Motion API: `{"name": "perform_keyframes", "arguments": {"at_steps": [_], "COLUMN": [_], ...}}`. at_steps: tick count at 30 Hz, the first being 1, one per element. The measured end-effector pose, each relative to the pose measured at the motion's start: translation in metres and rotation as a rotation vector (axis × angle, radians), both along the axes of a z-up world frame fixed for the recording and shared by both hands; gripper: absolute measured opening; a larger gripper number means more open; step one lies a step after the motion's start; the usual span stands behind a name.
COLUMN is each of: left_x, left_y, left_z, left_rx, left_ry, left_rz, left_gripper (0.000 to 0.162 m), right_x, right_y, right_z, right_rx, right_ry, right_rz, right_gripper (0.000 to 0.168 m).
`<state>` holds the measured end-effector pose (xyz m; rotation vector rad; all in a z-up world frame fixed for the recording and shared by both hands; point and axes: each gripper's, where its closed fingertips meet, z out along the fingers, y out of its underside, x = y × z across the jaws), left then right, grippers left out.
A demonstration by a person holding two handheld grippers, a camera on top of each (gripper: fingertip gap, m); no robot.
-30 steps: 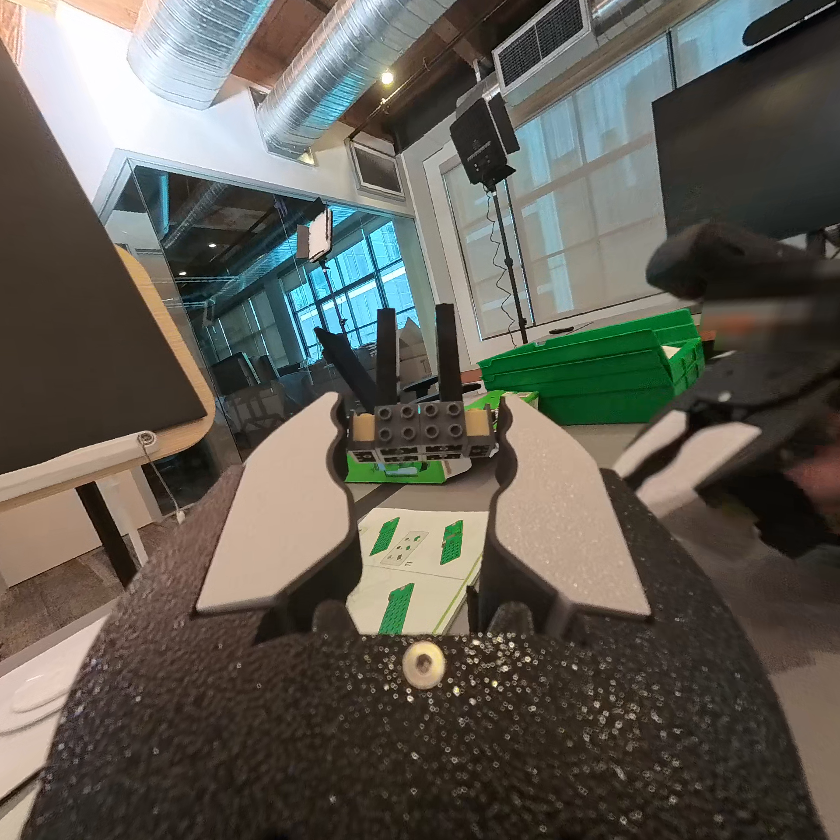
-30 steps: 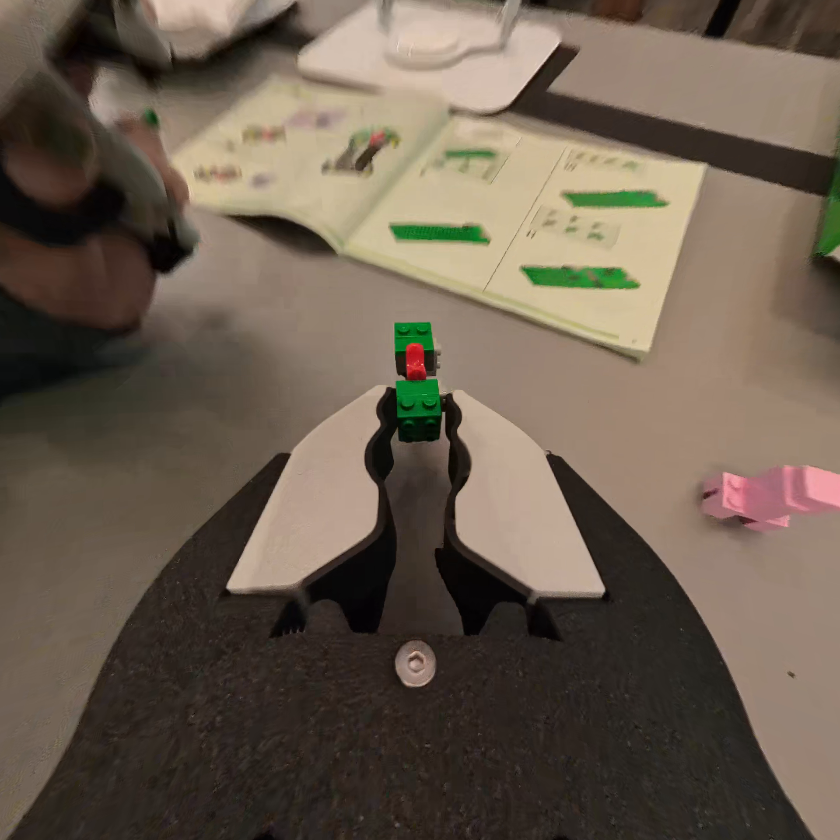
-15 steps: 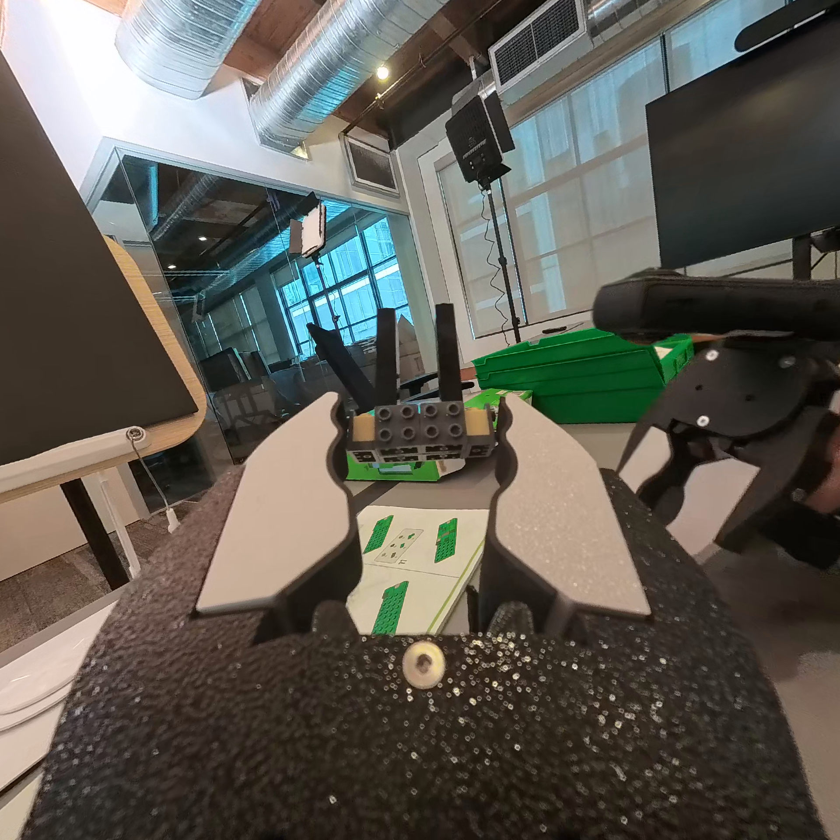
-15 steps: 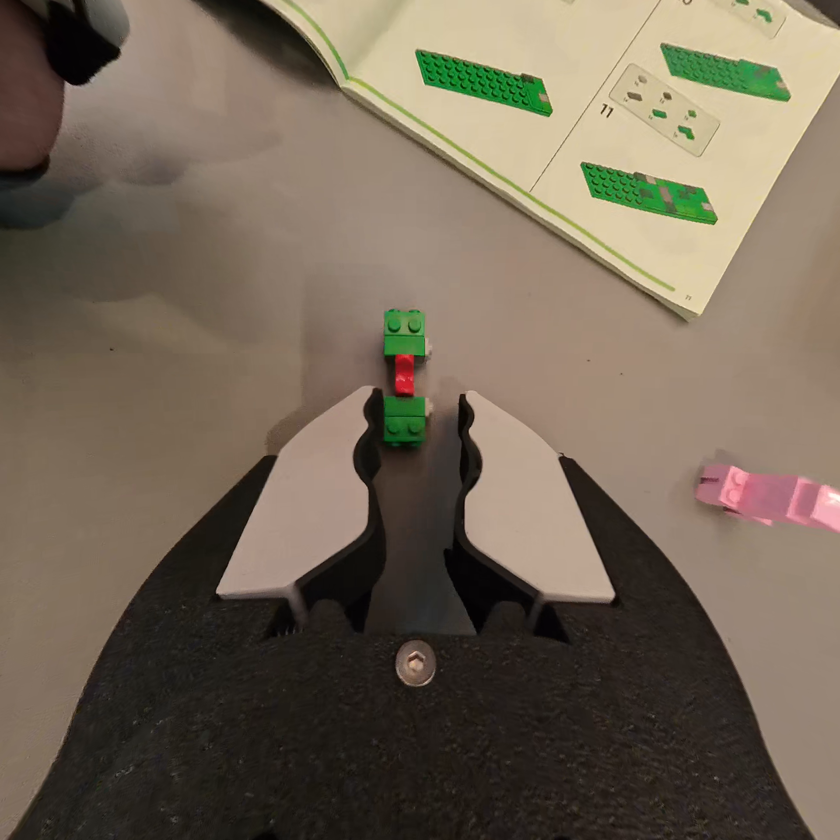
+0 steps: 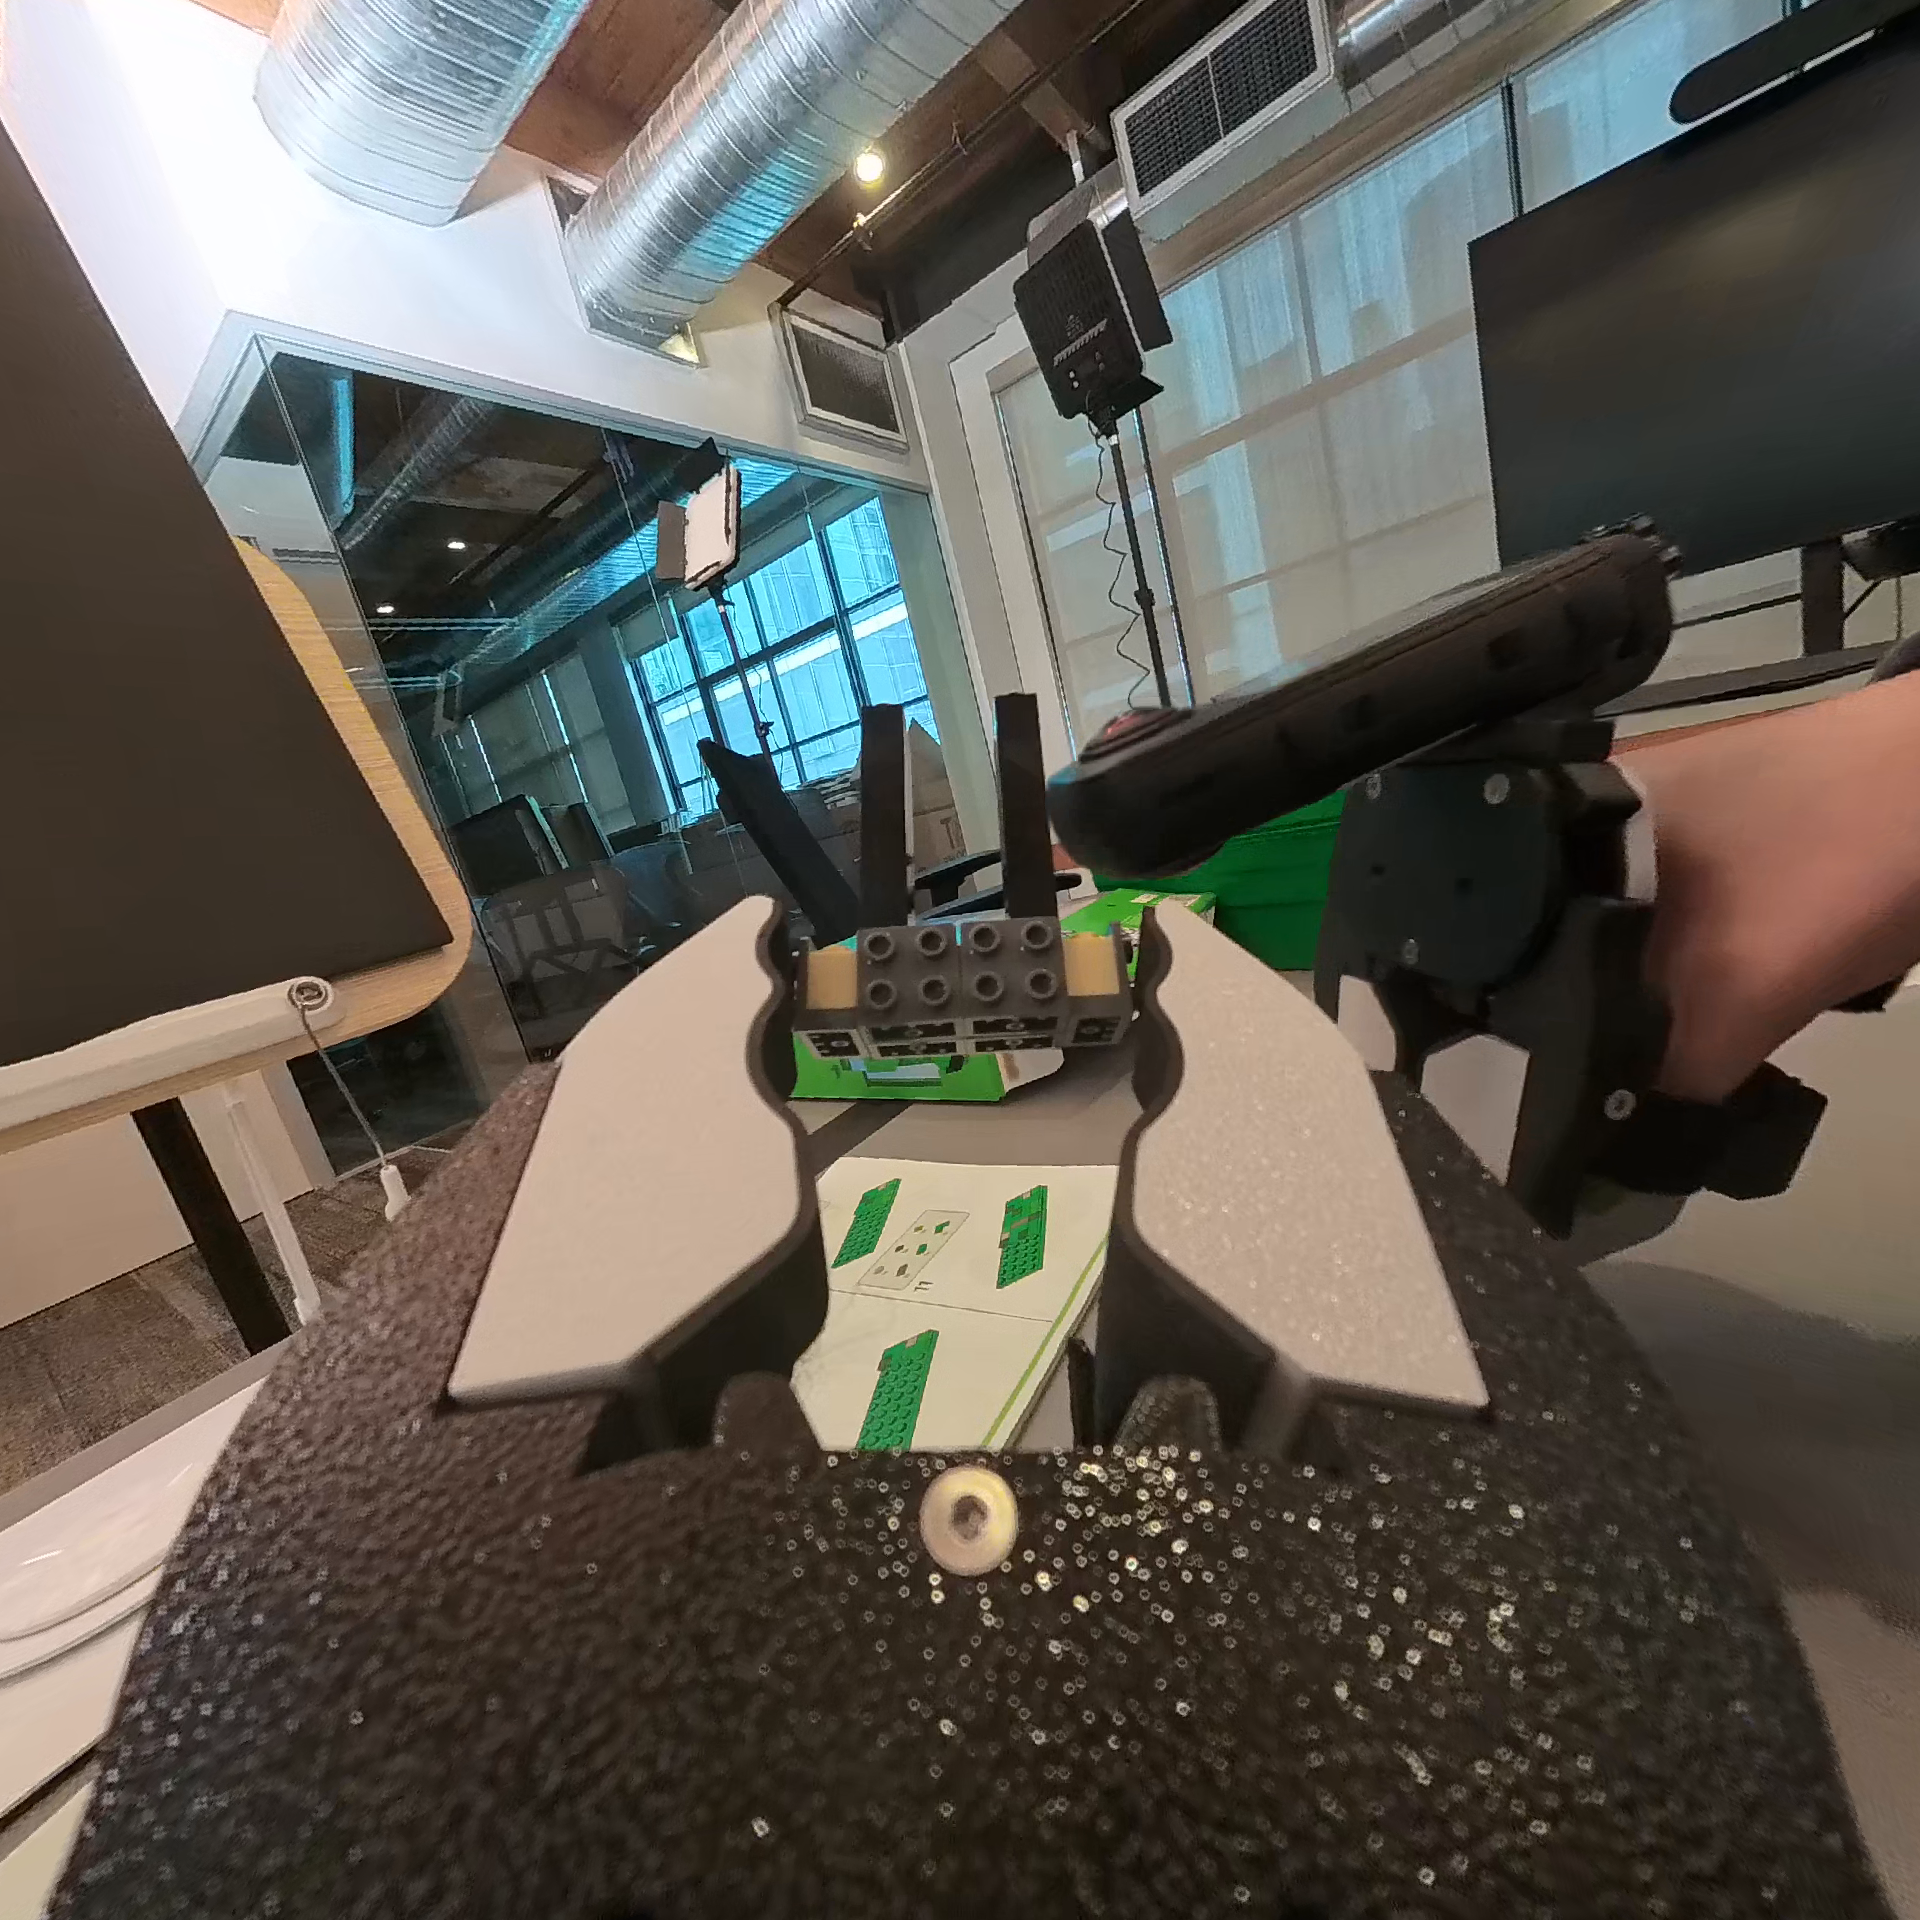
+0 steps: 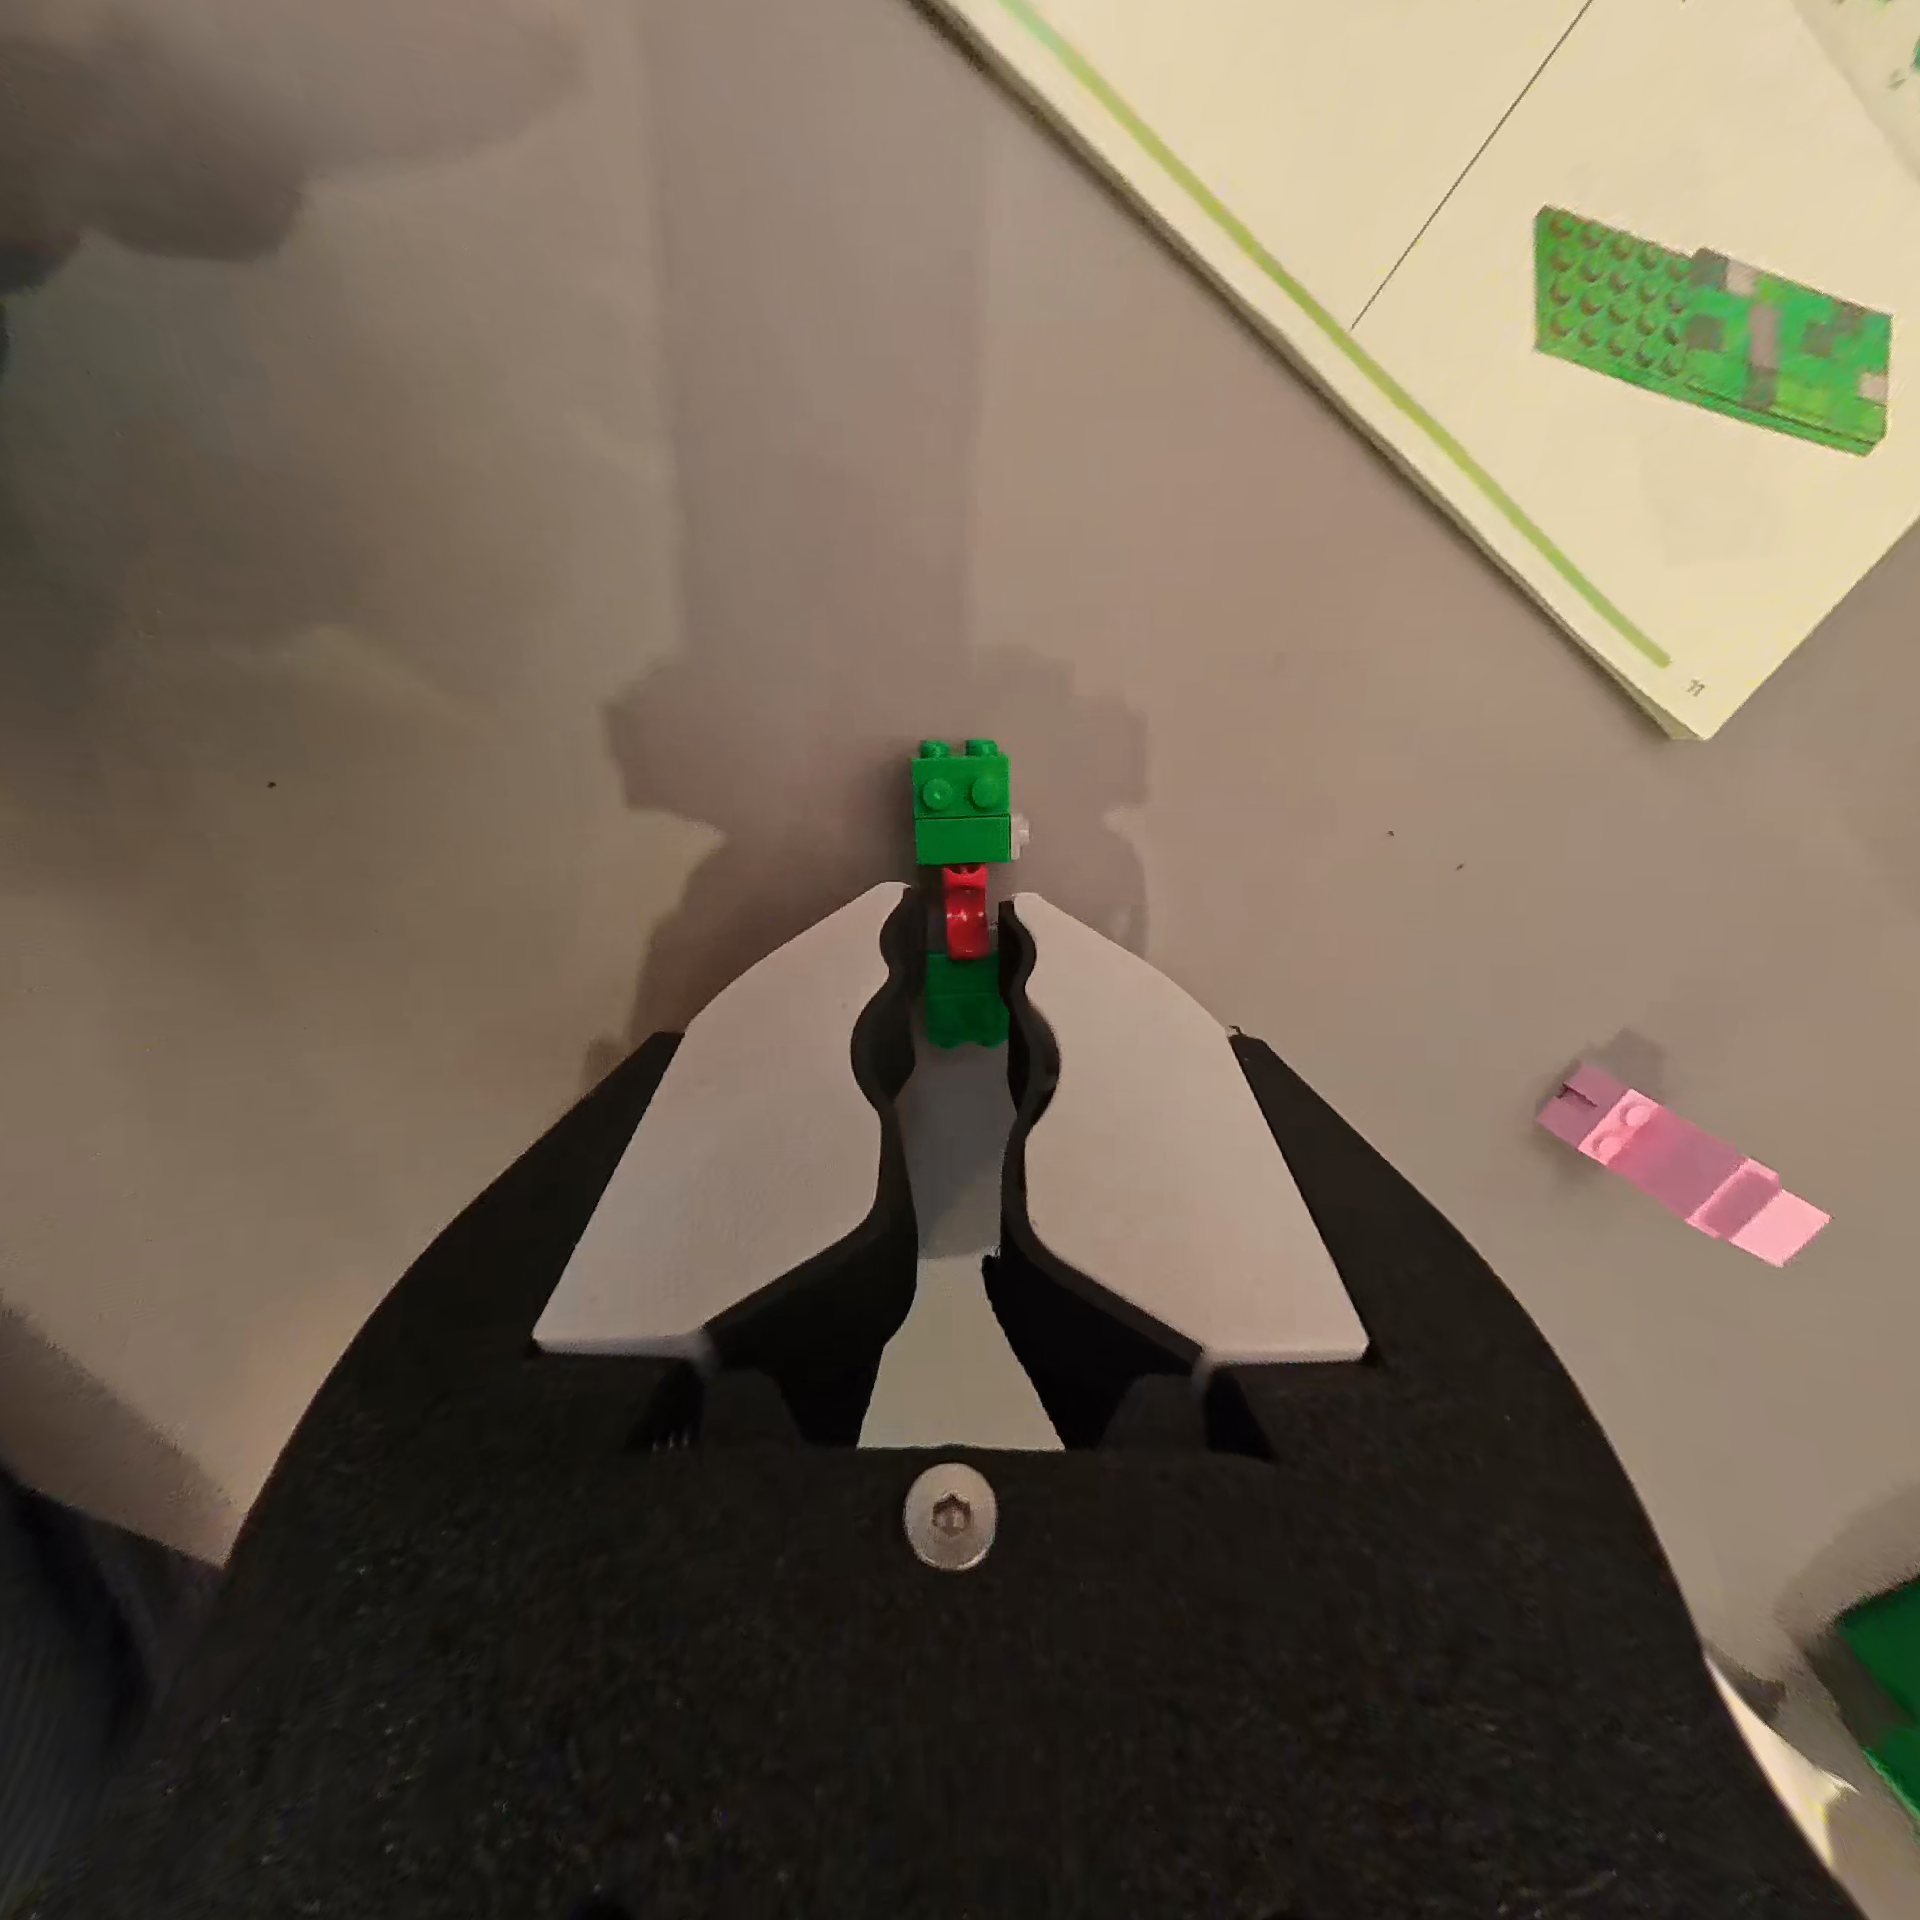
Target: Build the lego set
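Observation:
My left gripper (image 5: 961,1003) is shut on a dark grey lego assembly (image 5: 956,966) with tan ends and black bars sticking up, and holds it above the table. My right gripper (image 6: 961,925) points down at the grey table (image 6: 416,623). It is shut on a small lego piece made of two green bricks joined by a red part (image 6: 966,914). Its pads press the lower green brick (image 6: 961,1003), and the upper green brick (image 6: 961,821) sticks out past the fingertips. The right gripper's black body (image 5: 1455,883) and the hand holding it also show in the left wrist view.
An open instruction booklet (image 6: 1507,260) lies on the table and also shows under the left gripper (image 5: 966,1278). A pink lego piece (image 6: 1662,1164) lies to the right. A green box (image 5: 904,1075) and green bins (image 5: 1278,883) stand farther back. A white tray (image 5: 62,1579) is at the left. Tip to tip, the grippers are about 15 cm apart.
My right gripper tilted down over the green and red piece, opened around it on the table, moved forward and closed on its lower green brick. The left gripper kept its hold on the grey assembly.

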<state>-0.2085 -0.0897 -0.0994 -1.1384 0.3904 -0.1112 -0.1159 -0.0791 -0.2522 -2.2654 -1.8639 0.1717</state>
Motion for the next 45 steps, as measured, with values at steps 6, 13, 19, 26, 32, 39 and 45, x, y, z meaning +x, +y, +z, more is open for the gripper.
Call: {"name": "perform_keyframes", "arguments": {"at_steps": [6, 13, 19, 26, 32, 39, 45], "left_x": [0.0, -0.003, 0.002, 0.018, 0.021, 0.017, 0.017], "left_y": [0.0, 0.0, -0.003, -0.009, -0.009, -0.008, -0.007], "left_z": [0.0, 0.001, 0.002, 0.002, 0.002, 0.002, 0.002], "left_rx": [0.0, 0.003, 0.017, 0.045, 0.048, 0.04, 0.035], "left_ry": [0.001, -0.002, 0.007, 0.074, 0.094, 0.073, 0.072], "left_rz": [-0.001, 0.006, -0.025, -0.071, -0.069, -0.06, -0.063], "left_gripper": [0.063, 0.063, 0.063, 0.063, 0.063, 0.063, 0.063], "right_x": [0.001, -0.002, -0.02, -0.041, -0.058, -0.065, -0.065], "right_y": [0.002, -0.001, 0.017, 0.023, -0.003, -0.01, -0.011], "right_z": [-0.009, -0.01, 0.05, 0.17, 0.197, 0.19, 0.191], "right_rx": [-0.002, -0.024, -0.068, -0.207, -0.408, -0.393, -0.378], "right_ry": [-0.066, -0.027, 0.331, 0.725, 0.695, 0.62, 0.61], "right_rz": [0.029, 0.045, -0.072, -0.082, -0.027, -0.004, 0.007], "right_gripper": [0.013, 0.008, 0.008, 0.008, 0.008, 0.008, 0.008]}}
